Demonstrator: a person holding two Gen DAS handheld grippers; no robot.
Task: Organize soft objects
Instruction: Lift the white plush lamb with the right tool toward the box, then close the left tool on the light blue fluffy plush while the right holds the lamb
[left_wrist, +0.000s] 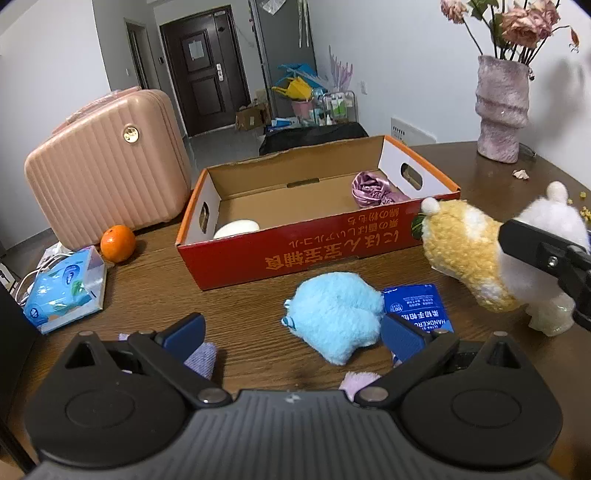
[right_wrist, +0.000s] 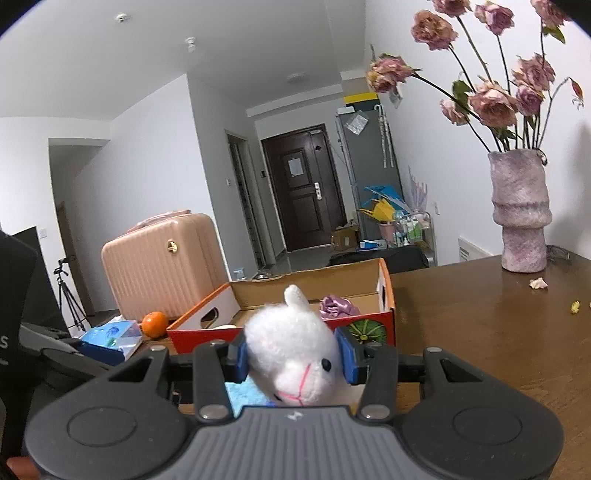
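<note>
The right tool (right_wrist: 292, 360) is clenched on the white plush lamb (right_wrist: 295, 350), pads squeezing its head, with the open cardboard box (right_wrist: 386, 295) just ahead. The left tool (left_wrist: 291, 332) stands released over the blue plush (left_wrist: 336, 314) lying between its fingers on the table (left_wrist: 221, 295). The lamb's yellow body hangs unsupported, so it may snag the box's near wall or slip free.

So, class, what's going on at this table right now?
A person is tidying soft things into the cardboard box. The right claw is shut on a white plush animal. The left claw hangs open over a blue plush toy on the table. A purple cloth already lies in the box.
</note>
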